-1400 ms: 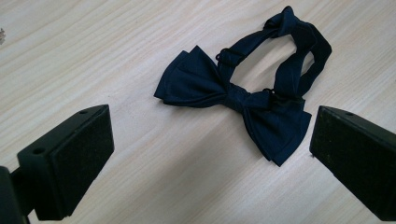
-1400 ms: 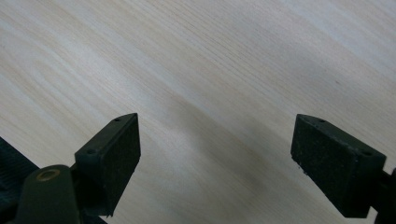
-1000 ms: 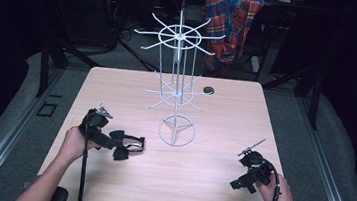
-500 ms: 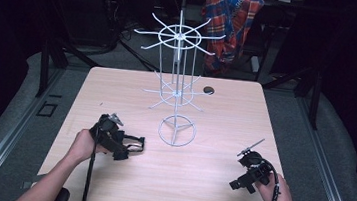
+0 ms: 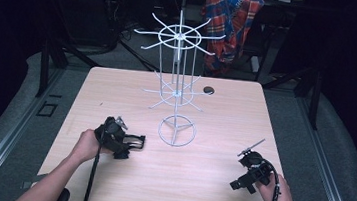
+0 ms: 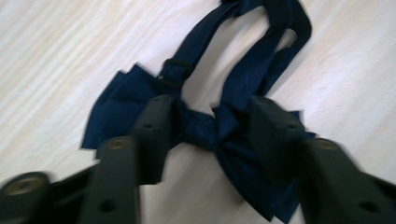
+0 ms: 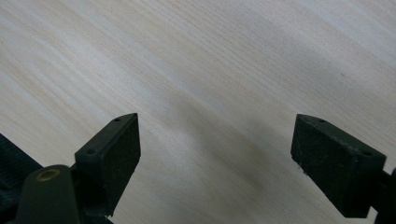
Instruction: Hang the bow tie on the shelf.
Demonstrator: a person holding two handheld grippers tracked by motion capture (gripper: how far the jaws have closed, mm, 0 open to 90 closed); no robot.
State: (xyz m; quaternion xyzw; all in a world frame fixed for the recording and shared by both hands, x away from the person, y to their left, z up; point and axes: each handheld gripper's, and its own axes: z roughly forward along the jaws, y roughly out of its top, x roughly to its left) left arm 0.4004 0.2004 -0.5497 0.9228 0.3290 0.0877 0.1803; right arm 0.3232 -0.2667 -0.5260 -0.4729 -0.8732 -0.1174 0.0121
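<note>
A navy bow tie (image 6: 116, 109) with its neck strap looped lies flat on the wooden table (image 5: 224, 120). My left gripper (image 6: 212, 133) is open and low over it, one jaw on each side of the knot and neither one pressing on it. In the high view the left gripper (image 5: 131, 143) sits left of centre, pointing right, with the bow tie (image 5: 137, 138) dark under its tips. My right gripper (image 5: 239, 183) rests near the front right of the table. It is open (image 7: 224, 154) over bare wood with nothing between its fingers.
A tall white wire display rack (image 5: 177, 88) with spoked arms stands mid-table, its ring base (image 5: 177, 130) just right of the left gripper. A small dark round object (image 5: 208, 90) lies behind it. A plaid shirt (image 5: 230, 20) hangs beyond the table's far edge.
My left gripper has slid to the right across the table and now straddles the bow tie. The right gripper has stayed where it was.
</note>
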